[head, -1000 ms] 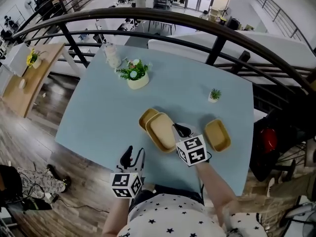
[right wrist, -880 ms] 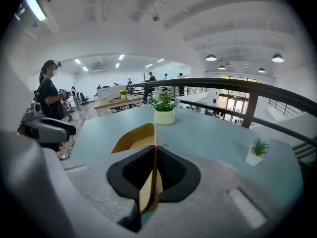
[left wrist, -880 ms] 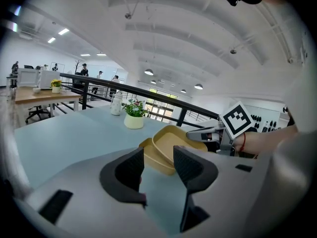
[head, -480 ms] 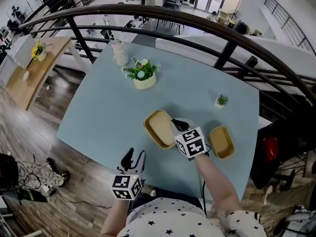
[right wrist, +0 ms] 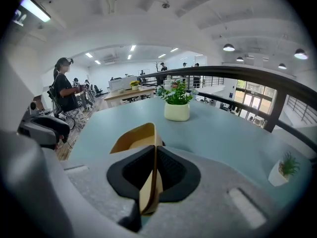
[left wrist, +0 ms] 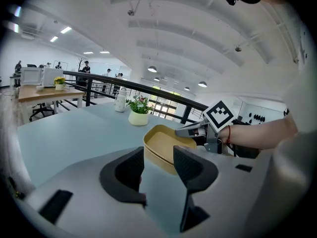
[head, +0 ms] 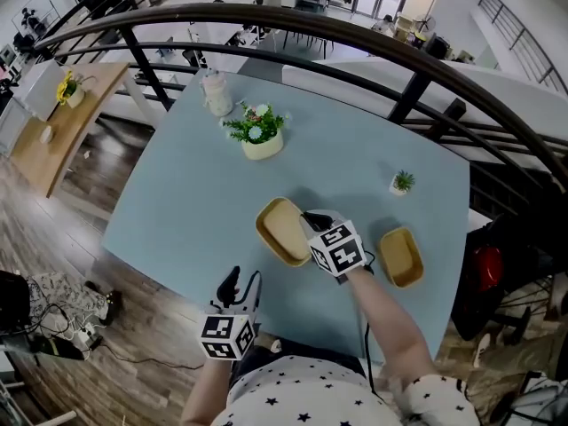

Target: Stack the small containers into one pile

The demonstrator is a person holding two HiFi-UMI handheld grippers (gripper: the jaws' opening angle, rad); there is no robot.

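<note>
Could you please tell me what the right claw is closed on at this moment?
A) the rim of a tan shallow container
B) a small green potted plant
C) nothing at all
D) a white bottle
A: in the right gripper view the right claw has its jaws pressed together on the thin upright rim of the tan shallow container, whose open inside shows just beyond them.

Matt tan plastic-looking containers (head: 282, 231) on a smooth, matt pale-blue desk (head: 195, 180); wood-plank floor (head: 133, 327); dark, smooth metal railing (head: 266, 10).
</note>
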